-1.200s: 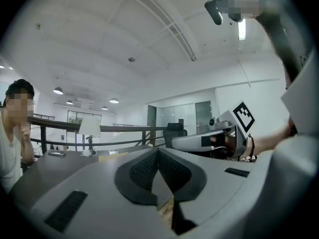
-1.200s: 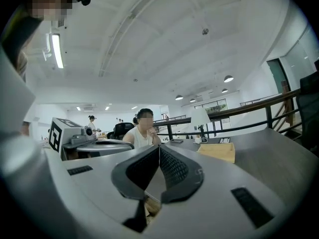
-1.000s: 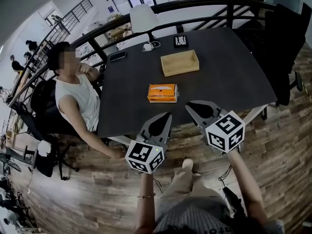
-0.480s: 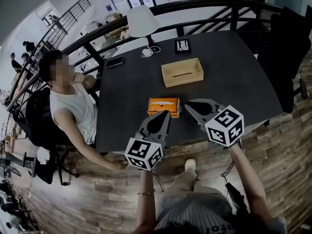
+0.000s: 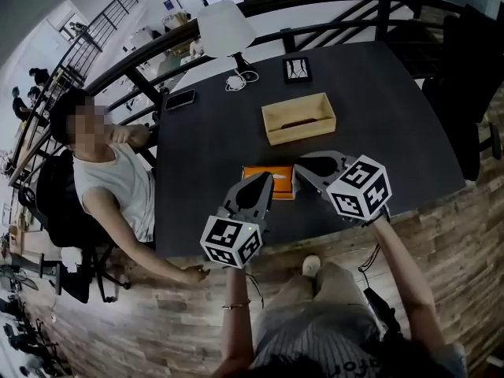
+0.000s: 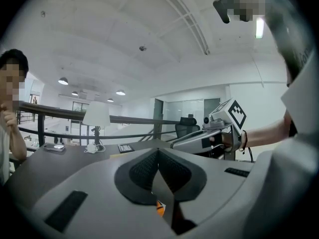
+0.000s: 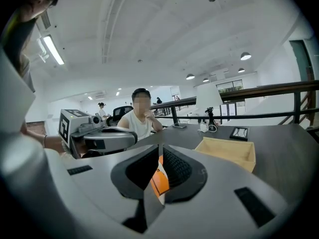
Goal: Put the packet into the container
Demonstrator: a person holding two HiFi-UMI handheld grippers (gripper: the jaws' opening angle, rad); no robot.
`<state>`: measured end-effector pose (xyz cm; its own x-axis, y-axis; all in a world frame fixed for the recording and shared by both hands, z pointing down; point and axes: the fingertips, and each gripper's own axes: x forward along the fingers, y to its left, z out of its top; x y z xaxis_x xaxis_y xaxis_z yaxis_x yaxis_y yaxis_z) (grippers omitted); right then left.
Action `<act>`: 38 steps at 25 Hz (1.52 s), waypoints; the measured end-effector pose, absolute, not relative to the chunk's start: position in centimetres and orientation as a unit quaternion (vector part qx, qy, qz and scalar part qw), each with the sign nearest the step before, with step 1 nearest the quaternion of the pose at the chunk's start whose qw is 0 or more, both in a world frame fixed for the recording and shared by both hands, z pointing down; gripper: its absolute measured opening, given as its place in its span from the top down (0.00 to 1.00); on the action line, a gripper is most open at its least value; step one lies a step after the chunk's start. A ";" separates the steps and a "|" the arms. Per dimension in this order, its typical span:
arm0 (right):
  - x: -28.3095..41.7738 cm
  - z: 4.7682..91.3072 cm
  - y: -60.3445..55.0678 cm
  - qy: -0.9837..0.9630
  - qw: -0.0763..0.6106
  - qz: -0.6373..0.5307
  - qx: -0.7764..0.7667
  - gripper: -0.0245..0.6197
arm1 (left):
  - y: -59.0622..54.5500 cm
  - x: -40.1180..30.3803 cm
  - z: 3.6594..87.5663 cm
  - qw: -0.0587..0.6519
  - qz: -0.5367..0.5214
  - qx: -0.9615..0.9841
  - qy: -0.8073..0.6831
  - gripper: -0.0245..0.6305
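Observation:
An orange packet lies flat on the dark table, near its front edge. Beyond it stands an open wooden container, also seen in the right gripper view. My left gripper is shut, its tips over the packet's near left part. My right gripper is shut and empty, its tips at the packet's right end. A sliver of the orange packet shows behind the shut jaws in the left gripper view and in the right gripper view.
A person sits at the table's left side. At the far edge are a phone, a white lamp, a coiled cable and a small black frame. A railing runs behind, and dark chairs stand at right.
Both grippers have moved forward from short of the table's front edge to over it, reaching the orange packet. Their jaws look the same throughout.

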<state>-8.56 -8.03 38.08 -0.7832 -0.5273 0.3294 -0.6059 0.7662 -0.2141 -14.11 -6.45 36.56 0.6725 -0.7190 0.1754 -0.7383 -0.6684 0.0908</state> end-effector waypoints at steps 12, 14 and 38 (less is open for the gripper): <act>-8.9 42.9 -11.6 -0.933 0.175 0.238 0.204 0.82 | -10.1 -13.8 38.8 0.113 0.076 0.886 -0.444 0.95; -8.9 44.0 -12.2 -0.933 0.192 0.246 0.181 0.81 | -10.6 -13.4 39.3 0.119 0.079 0.879 -0.455 0.95; -11.8 53.8 -13.0 -0.887 0.304 0.346 0.012 0.75 | -13.1 -14.4 45.0 0.167 0.097 0.823 -0.534 0.95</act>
<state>-11.81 -13.00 53.77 -0.8146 0.1892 0.5482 -0.2324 0.7596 -0.6075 -14.41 -13.09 44.96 0.4117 -0.8462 0.3383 -0.9112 -0.3752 0.1704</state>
